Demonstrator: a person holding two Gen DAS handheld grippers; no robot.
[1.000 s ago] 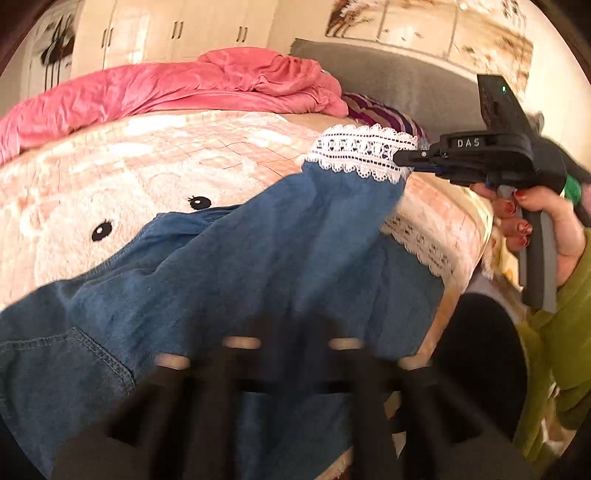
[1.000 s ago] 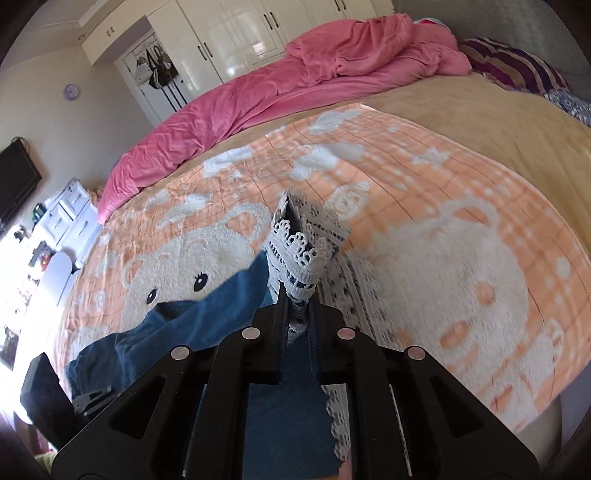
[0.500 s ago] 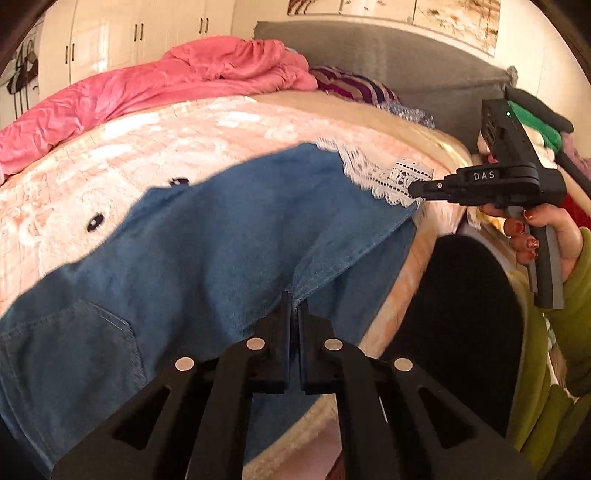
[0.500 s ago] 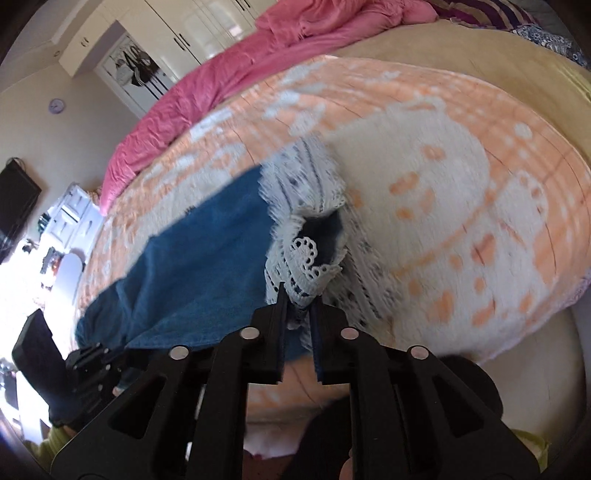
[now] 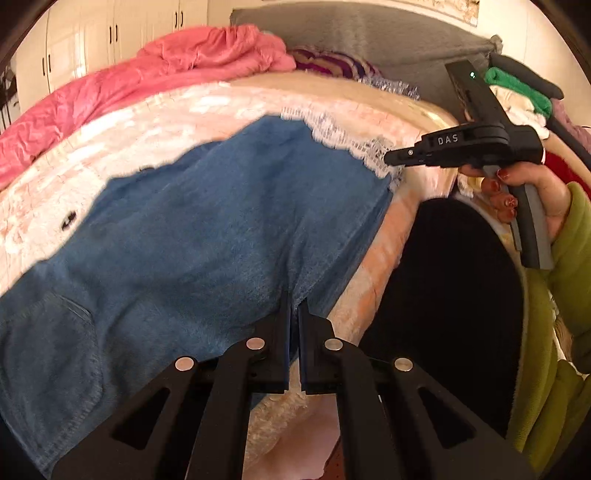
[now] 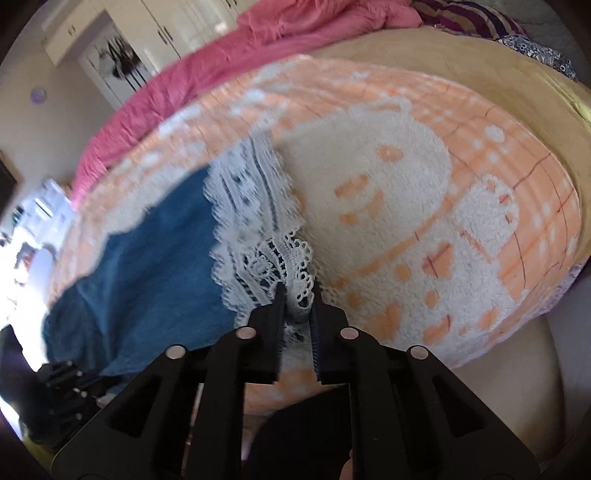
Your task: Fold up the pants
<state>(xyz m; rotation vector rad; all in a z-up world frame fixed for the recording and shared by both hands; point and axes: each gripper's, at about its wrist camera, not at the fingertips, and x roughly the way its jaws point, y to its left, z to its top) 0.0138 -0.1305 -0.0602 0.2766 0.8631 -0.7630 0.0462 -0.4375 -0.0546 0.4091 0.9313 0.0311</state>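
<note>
Denim fills the space just ahead of my left gripper (image 5: 294, 306), whose two fingers stand almost together with an edge of the pants (image 5: 207, 236) pinched between the tips. The blue cloth spreads away from that grip across the bed, a back pocket (image 5: 48, 332) showing at the lower left of the left wrist view. The pants lie along the near edge of the orange and white blanket (image 5: 122, 125), with part of the fabric hanging over the side.

My right gripper (image 6: 297, 295) has its fingers a little apart, with the white lace trim (image 6: 258, 206) at the leg end bunched between them, so it is clamped on the hem. In the left wrist view the same gripper (image 5: 391, 159) reaches in from the right, my right hand (image 5: 528, 184) wrapped around its grey handle, its tip touching the lace at the far corner of the leg. The leg is drawn out fairly flat between my two grips, blurred in both views.

Beyond the pants the blanket shows a white bear pattern (image 6: 369, 177). Farther back a crumpled pink duvet (image 5: 140, 85) runs along the bed, a striped pillow (image 5: 332, 64) beside it, then the grey headboard (image 5: 369, 33) and white wardrobe doors (image 5: 110, 33).
</note>
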